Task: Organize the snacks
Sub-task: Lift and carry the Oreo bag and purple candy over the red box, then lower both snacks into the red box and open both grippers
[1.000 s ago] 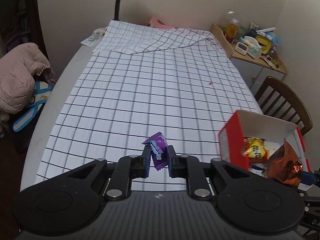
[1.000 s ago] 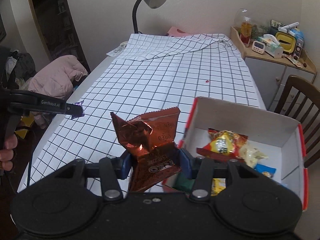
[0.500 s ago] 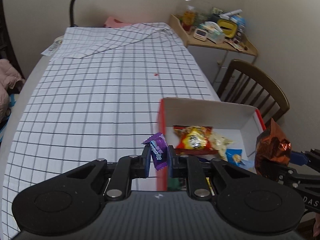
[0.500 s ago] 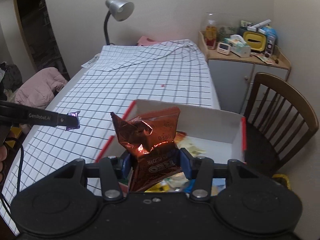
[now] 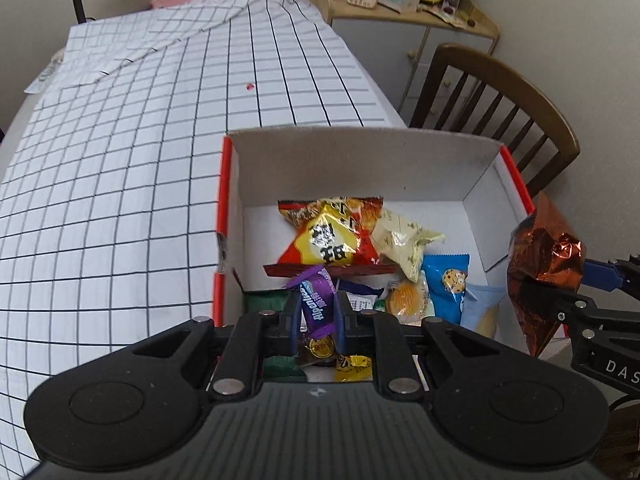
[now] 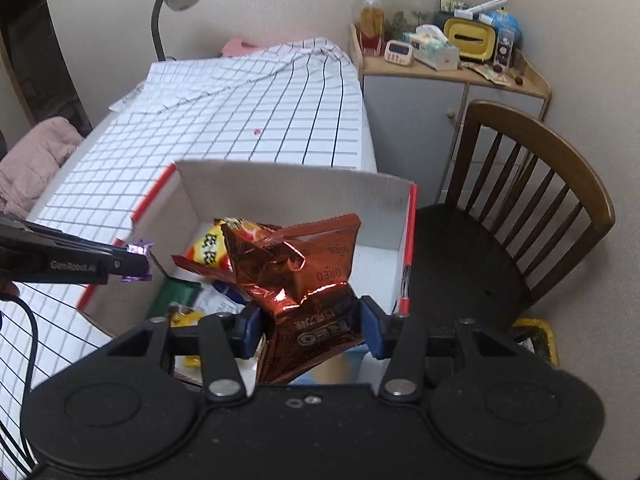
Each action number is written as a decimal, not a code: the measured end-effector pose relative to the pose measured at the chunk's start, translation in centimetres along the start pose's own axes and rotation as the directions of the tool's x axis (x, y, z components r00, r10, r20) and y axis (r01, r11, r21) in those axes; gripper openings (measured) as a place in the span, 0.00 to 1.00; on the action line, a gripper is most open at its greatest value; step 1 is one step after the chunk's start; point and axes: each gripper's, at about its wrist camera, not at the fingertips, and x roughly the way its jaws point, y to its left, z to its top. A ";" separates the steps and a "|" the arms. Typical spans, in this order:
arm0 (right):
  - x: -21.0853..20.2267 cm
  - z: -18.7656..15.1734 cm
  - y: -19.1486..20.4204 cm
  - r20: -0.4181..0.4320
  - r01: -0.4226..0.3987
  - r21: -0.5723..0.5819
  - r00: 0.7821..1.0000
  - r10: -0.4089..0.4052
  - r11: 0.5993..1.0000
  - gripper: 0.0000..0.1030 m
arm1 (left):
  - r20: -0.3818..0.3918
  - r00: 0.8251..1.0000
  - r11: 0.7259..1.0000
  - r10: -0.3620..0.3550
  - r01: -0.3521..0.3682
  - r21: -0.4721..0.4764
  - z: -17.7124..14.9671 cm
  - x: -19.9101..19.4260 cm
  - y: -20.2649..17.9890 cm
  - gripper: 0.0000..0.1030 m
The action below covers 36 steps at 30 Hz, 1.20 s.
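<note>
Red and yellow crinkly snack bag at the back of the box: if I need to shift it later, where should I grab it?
Grip the red and yellow crinkly snack bag by its flat crimped far seam, coming down from above. Its middle is puffed and probably slippery, while the white cardboard box walls block side approaches.

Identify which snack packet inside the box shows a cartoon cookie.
The blue packet near the box's right side; its neighbours are red-yellow and cream.

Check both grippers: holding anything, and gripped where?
Left gripper pinches the purple candy wrapper at its lower middle. Right gripper clamps the brown Oreo packet near its bottom end.
</note>
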 end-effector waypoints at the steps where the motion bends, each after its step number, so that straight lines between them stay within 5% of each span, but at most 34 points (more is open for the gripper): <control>1: 0.4 0.0 0.0 -0.008 0.002 -0.004 1.000 -0.002 1.000 0.46 | -0.004 1.000 1.000 0.002 -0.002 0.006 0.0 0.4 -0.1 0.16; 14: 4.7 -0.3 1.6 -0.112 -0.016 -0.080 0.994 0.007 0.997 0.46 | -0.079 0.997 0.998 0.022 -0.017 0.057 -0.1 5.2 -1.0 0.16; 28: 5.1 -0.5 2.3 -0.112 0.000 -0.111 0.994 -0.012 0.994 0.49 | -0.110 0.993 0.998 0.034 -0.028 0.057 -0.7 7.0 -1.0 0.17; 32: 4.6 -0.6 2.2 -0.106 -0.013 -0.109 0.994 0.002 0.994 0.53 | -0.098 0.995 0.999 0.026 -0.022 0.044 -1.0 6.4 -1.0 0.30; 36: 3.8 -0.8 2.2 -0.090 -0.021 -0.105 0.996 0.012 0.994 0.58 | -0.067 0.998 0.999 0.018 -0.015 0.042 -1.3 5.0 -1.1 0.31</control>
